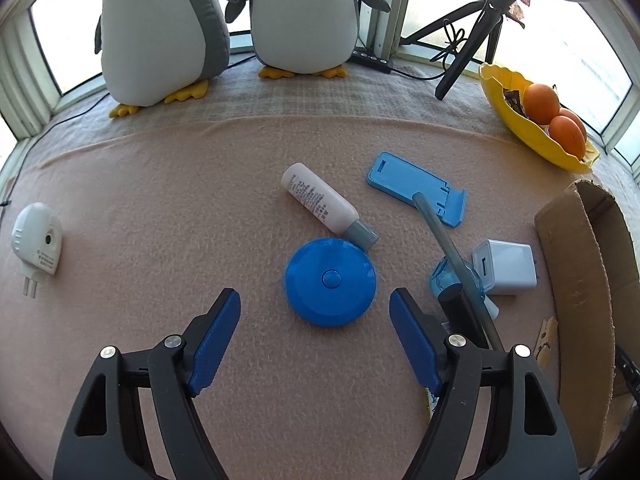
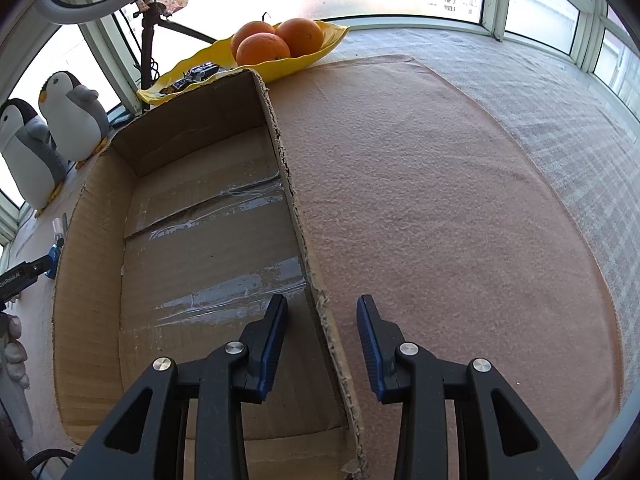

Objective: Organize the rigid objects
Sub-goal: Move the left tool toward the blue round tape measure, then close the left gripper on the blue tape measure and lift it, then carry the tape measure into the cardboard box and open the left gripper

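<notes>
Blue round tape measure (image 1: 330, 282), centre button, lies flat on the pink mat (image 1: 160, 208), mid-view. L gripper (image 1: 315, 294) wide open over it, empty. Touching it behind: 1 white bottle (image 1: 318, 204), grey cap. 1 blue phone stand (image 1: 416, 186), 1 white charger (image 1: 505, 266) to the right; 1 plug-in unit (image 1: 37, 240) far left. R gripper (image 2: 322, 304) narrow, astride the cardboard box (image 2: 96, 280) wall, pads not seen touching it. 2 plush penguins (image 1: 160, 28), 3 oranges (image 2: 262, 49).
</notes>
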Available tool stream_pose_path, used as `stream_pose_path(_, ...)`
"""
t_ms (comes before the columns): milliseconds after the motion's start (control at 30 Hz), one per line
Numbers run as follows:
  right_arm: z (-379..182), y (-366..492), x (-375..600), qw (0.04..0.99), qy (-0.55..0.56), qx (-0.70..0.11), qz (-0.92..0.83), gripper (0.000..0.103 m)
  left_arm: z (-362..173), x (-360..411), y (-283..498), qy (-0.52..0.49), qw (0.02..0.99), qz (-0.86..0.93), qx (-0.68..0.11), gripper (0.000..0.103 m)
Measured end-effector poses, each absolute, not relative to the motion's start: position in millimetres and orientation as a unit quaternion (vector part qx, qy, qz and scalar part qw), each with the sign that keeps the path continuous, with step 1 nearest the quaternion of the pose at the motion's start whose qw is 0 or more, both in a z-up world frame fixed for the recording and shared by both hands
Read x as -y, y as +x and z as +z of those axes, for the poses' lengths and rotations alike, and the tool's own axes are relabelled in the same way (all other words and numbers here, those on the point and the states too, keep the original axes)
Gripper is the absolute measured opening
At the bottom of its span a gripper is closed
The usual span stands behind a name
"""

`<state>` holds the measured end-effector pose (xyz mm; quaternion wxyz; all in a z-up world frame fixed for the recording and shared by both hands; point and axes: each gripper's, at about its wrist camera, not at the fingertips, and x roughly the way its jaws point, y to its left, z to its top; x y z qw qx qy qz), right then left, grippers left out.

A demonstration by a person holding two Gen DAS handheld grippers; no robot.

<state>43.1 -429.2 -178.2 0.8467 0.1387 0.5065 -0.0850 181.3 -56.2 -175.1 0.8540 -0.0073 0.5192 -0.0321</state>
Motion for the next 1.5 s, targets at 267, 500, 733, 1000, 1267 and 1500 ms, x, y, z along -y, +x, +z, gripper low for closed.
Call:
stream_pose_path(267, -178.5, 43.2, 429.7, 0.847, 0.138, -0.507, -0.085, 0.033, -183.2, 59.8, 190.2, 0.000, 0.850, -0.029, -0.526, 0.061)
stream_pose_path(500, -178.9, 43.4, 429.7, 0.847, 0.136, -0.506, -0.085, 0.033, -183.6, 58.3, 192.7, 0.001, 0.850, -0.031, -0.525, 0.049)
stream_pose_path(733, -178.8, 45.1, 428.9, 0.848, 0.127, -0.508, -0.085, 0.033, -182.8, 50.4, 190.2, 0.003, 0.855, -0.030, -0.518, 0.049)
stream_pose_path(1000, -178.5, 45.6, 427.5, 0.849, 0.122, -0.507, -0.089, 0.033, -168.9, 38.5, 170.7, 0.008, 0.861, -0.036, -0.507, 0.049)
stream_pose_path(1267, -178.3, 45.9, 426.0, 0.850, 0.116, -0.506, -0.090, 0.033, -127.3, 62.3, 143.1, 0.023, 0.877, -0.086, -0.472, 0.049)
stream_pose_path(1500, -178.8, 45.2, 426.3, 0.852, 0.117, -0.502, -0.090, 0.033, -90.1, 119.3, 118.8, 0.034, 0.878, -0.176, -0.444, 0.049)
